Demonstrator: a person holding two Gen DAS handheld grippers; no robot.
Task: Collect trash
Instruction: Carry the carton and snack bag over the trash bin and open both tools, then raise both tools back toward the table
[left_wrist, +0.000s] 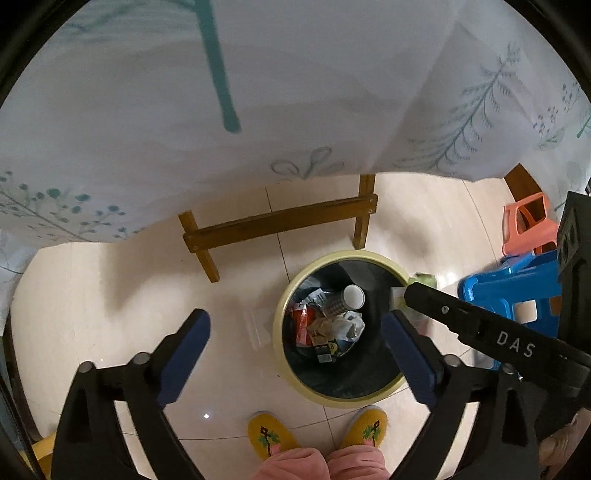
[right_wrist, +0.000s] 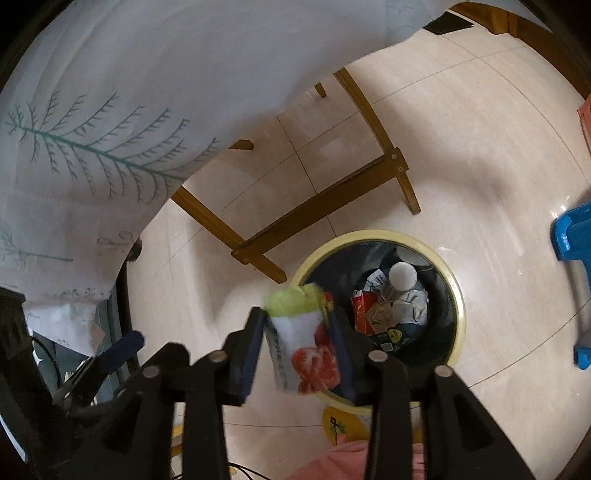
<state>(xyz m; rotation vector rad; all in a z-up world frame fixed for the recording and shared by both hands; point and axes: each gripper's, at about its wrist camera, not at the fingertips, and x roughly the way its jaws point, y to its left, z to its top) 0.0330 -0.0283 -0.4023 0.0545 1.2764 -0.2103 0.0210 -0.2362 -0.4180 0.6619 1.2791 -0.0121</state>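
Note:
A round bin with a pale yellow rim (left_wrist: 277, 339) (right_wrist: 458, 317) and a black liner stands on the tiled floor. Inside lie crumpled wrappers and a white paper cup (left_wrist: 354, 295) (right_wrist: 402, 277). My left gripper (left_wrist: 295, 321) hangs over the bin, open wide, with nothing between its blue pads. My right gripper (right_wrist: 297, 314) hovers over the bin's near left rim. A blurred snack packet (right_wrist: 306, 343), green on top with red fruit printed below, sits between its jaws with gaps to the pads. In the left wrist view the right gripper's black finger (left_wrist: 480, 332) reaches in from the right.
A table with a white leaf-print cloth (left_wrist: 258, 110) (right_wrist: 110, 129) and wooden legs (left_wrist: 280, 221) (right_wrist: 314, 206) stands just behind the bin. A blue stool (left_wrist: 509, 291) (right_wrist: 572, 236) and an orange stool (left_wrist: 528, 225) sit to the right. The person's yellow slippers (left_wrist: 269, 435) are in front.

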